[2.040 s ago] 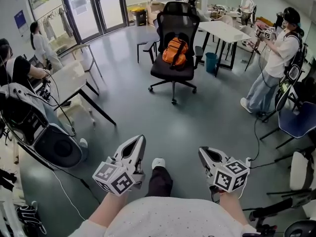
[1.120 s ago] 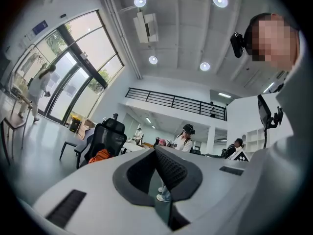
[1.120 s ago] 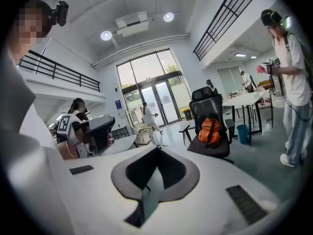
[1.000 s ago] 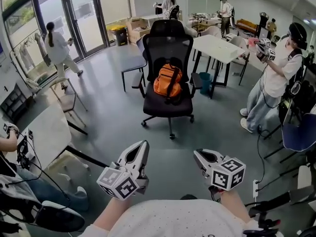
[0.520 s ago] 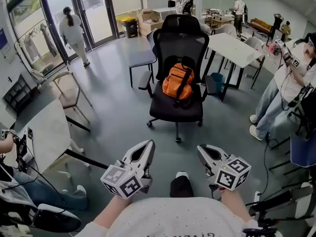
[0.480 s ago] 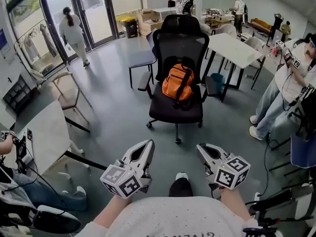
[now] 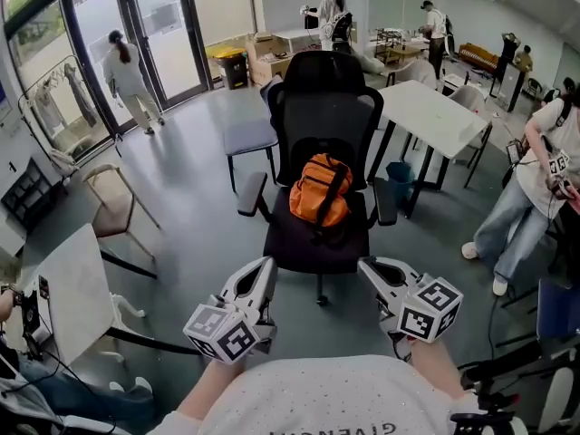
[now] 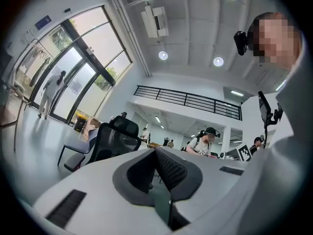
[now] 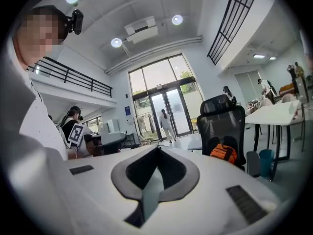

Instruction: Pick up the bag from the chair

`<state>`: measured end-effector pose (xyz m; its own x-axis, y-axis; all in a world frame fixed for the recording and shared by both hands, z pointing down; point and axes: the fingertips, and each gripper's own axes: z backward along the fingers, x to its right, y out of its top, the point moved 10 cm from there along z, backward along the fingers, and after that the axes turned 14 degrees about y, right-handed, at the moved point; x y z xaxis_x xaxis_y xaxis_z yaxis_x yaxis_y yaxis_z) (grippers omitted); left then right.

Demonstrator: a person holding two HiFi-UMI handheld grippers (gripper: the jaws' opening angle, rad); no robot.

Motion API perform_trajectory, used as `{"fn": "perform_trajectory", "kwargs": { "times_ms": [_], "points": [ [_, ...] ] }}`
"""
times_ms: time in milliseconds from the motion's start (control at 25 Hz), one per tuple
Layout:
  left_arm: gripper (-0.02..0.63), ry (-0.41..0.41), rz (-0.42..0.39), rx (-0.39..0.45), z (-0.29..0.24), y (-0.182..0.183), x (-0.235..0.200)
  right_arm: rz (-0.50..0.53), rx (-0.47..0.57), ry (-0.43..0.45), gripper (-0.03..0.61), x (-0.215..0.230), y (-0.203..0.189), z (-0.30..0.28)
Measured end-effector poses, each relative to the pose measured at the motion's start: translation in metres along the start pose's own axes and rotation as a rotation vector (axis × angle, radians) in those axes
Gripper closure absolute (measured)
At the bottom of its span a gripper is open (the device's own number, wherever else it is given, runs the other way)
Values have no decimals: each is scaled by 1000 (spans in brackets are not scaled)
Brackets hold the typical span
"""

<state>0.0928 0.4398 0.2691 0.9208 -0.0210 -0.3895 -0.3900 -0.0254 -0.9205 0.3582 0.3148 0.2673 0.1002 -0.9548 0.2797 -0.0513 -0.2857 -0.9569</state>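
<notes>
Chair point(image 8: 115, 138) seat, bag point(image 7: 319, 193) hidden behind left tool point(image 8: 156, 149) in left gripper view.

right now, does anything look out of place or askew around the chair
Nothing stands out. The bag sits upright on the chair seat, against the backrest. The left claw and right claw are shut and empty, short of the chair.

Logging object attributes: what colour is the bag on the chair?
The bag is orange with black straps, clearest in the head view.

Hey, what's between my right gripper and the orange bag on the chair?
In the head view, only the front of the black office chair's seat lies between the right gripper and the orange bag.
</notes>
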Motion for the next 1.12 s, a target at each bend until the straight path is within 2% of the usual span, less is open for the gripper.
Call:
{"fn": "perform_trajectory", "kwargs": {
  "times_ms": [120, 280, 440, 600, 720, 960, 1120],
  "points": [
    [614, -1, 17, 18, -47, -1, -8, 8, 5, 18, 580, 45, 13, -14],
    [614, -3, 21, 29, -91, -2, -11, 7, -6, 21, 580, 80, 18, -32],
    [614, 17, -48, 6, -124, 5, -20, -42, -39, 26, 580, 107, 11, -58],
    [614, 48, -89, -34, -151, 12, -52, -76, -58, 12, 580, 131, 13, -93],
    [614, 18, -76, -43, -172, 23, -82, -82, -60, -20, 580, 146, 18, -121],
    [614, -63, -75, -21, -213, 78, -139, -85, 7, -66, 580, 165, 52, -190],
    [614, -110, -52, -14, -235, 103, -172, -60, 15, -90, 580, 172, 70, -228]
  ]
}}
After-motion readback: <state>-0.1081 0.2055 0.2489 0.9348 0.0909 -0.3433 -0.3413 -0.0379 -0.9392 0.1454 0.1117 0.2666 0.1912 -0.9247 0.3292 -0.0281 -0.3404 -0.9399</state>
